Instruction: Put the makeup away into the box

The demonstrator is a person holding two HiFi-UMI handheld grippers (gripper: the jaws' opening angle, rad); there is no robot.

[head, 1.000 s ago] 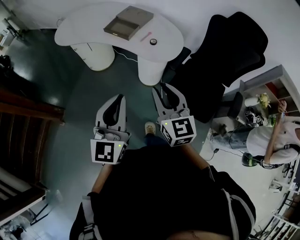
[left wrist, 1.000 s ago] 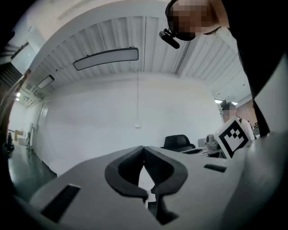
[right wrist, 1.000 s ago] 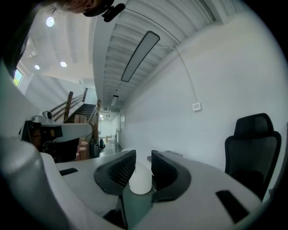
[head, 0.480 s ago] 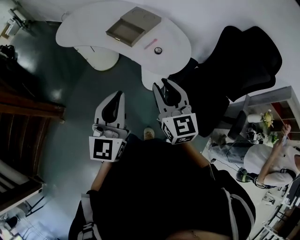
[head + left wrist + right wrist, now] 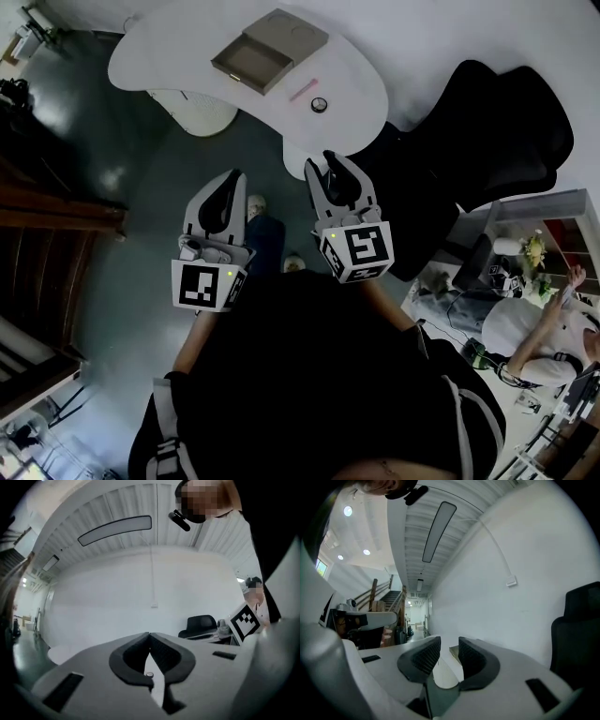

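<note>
A tan box [image 5: 267,52] with its drawer pulled out lies on the white curved table [image 5: 169,47]. Beside it on the table are a pink stick [image 5: 302,91] and a small round pot [image 5: 320,104]. Both grippers are held level over the floor, short of the table's near edge. My left gripper [image 5: 233,178] [image 5: 149,635] is shut, its tips touching with nothing between them. My right gripper [image 5: 323,166] [image 5: 449,643] stands open and empty. Between its jaws the right gripper view shows the table top and an edge of the box [image 5: 454,651].
A black office chair [image 5: 487,141] stands right of the table, close to my right gripper. Dark wooden stairs [image 5: 47,216] run along the left. Another person [image 5: 534,328] sits by shelves at the right. The floor is dark green.
Both grippers have moved forward together toward the table, and the table and chair sit nearer to them. The jaws look the same as before.
</note>
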